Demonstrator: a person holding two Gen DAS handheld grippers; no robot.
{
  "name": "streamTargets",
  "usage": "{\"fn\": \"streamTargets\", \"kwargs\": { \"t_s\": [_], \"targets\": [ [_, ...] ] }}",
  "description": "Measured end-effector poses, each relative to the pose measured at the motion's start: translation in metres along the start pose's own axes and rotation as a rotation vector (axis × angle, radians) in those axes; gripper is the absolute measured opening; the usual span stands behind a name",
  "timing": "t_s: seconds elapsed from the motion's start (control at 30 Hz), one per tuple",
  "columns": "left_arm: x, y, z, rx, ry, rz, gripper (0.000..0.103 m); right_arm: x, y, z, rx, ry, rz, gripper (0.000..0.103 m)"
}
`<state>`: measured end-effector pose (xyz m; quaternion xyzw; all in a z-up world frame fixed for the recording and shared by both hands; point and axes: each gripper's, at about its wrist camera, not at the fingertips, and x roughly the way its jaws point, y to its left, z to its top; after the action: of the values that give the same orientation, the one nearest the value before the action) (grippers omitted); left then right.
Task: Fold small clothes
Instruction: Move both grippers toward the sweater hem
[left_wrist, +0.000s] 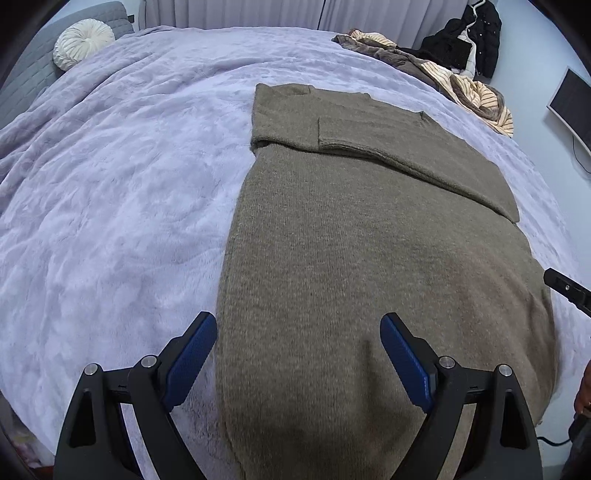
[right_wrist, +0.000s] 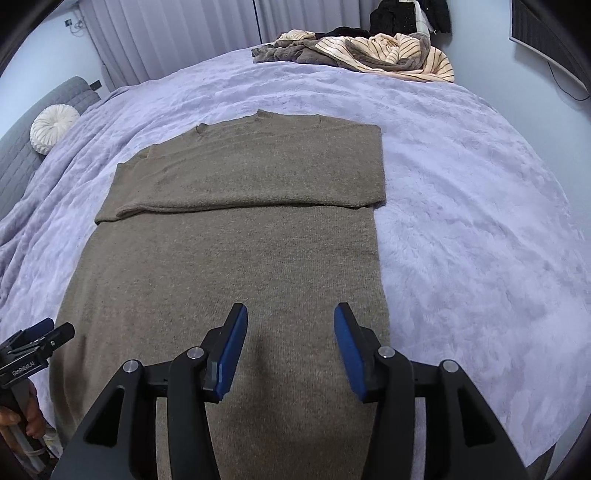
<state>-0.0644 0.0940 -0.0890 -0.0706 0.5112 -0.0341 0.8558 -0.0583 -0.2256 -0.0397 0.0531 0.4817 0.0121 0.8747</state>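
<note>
An olive-brown knit sweater (left_wrist: 351, 240) lies flat on the lilac fleece bedspread (left_wrist: 110, 203), both sleeves folded across its chest. My left gripper (left_wrist: 298, 323) hovers open over the sweater's near left edge, nothing between its blue pads. In the right wrist view the same sweater (right_wrist: 236, 251) fills the middle, and my right gripper (right_wrist: 291, 314) stands open above its near right part, jaws apart with only the flat knit beneath them. The other tool shows at each view's edge: the right one's tip (left_wrist: 565, 286), the left one (right_wrist: 33, 350) held in a hand.
A heap of striped cream and brown clothes (right_wrist: 369, 51) lies at the bed's far side. A round white cushion (left_wrist: 83, 42) rests by the grey headboard (right_wrist: 22, 147). Dark jackets (left_wrist: 469, 37) hang on the wall. A monitor (left_wrist: 572, 107) sits right.
</note>
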Motion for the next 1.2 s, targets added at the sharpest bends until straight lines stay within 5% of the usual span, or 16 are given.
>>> {"fn": "streamTargets", "kwargs": {
  "t_s": [0.53,0.63,0.77,1.2],
  "targets": [
    [-0.015,0.02,-0.048,-0.036,0.033,-0.04,0.091,-0.026,-0.01,-0.052,0.042,-0.023,0.002,0.06],
    [-0.021,0.022,-0.053,-0.042,-0.013,-0.025,0.103,-0.025,-0.017,-0.059,0.062,-0.014,-0.006,0.061],
    [-0.026,0.022,-0.053,-0.024,-0.034,-0.009,0.103,-0.028,-0.022,-0.065,0.075,-0.021,-0.004,0.072],
    [-0.014,0.027,-0.054,-0.038,0.067,-0.044,0.103,-0.04,-0.046,-0.07,0.139,-0.056,0.067,0.073]
  ]
}}
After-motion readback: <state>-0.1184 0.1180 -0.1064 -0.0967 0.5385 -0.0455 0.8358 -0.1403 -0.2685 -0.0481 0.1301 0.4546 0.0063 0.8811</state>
